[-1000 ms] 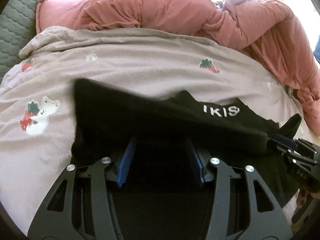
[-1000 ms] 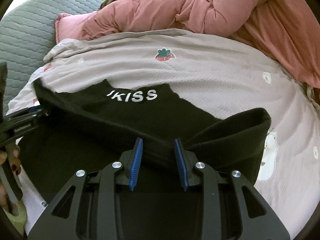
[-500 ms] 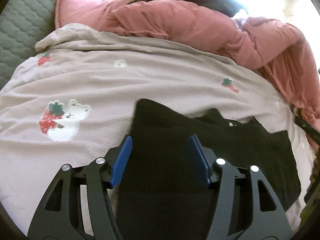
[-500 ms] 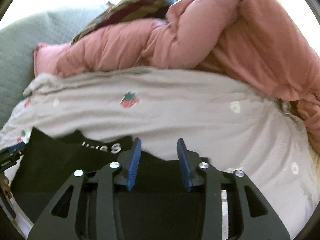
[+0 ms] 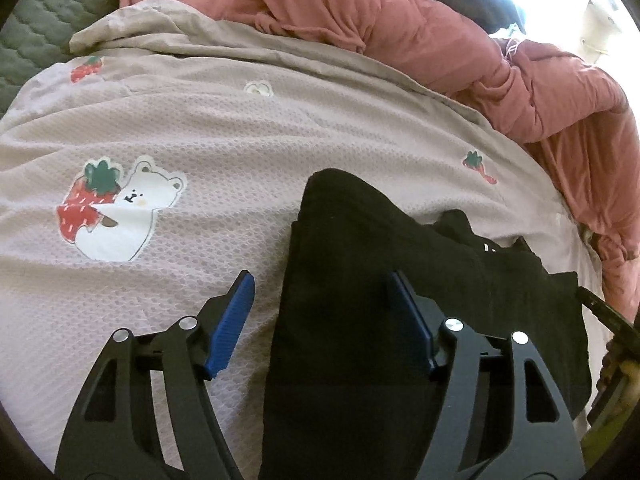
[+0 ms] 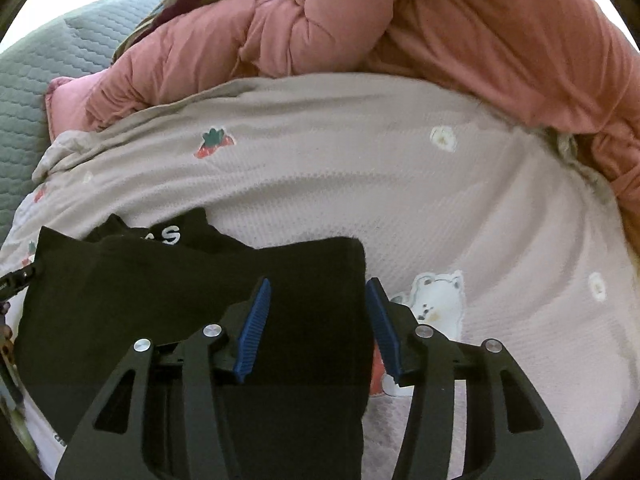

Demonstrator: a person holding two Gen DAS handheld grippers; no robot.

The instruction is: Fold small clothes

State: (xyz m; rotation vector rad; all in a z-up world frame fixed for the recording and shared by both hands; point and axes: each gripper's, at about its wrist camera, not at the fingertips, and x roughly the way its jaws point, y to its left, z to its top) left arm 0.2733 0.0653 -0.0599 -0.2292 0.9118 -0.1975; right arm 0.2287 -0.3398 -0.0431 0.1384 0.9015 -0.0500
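Black garment [image 5: 380, 320] now lies folded on the printed blanket [image 5: 240, 140]; one second ago both claws pinched it. Left gripper [image 5: 324, 320] and right gripper [image 6: 318, 324] stand spread, empty, so this fold seems finished.

Both wrist cameras look down at close range over a bed, left and right, sharing the black garment [image 5: 400, 320] [image 6: 192, 292]
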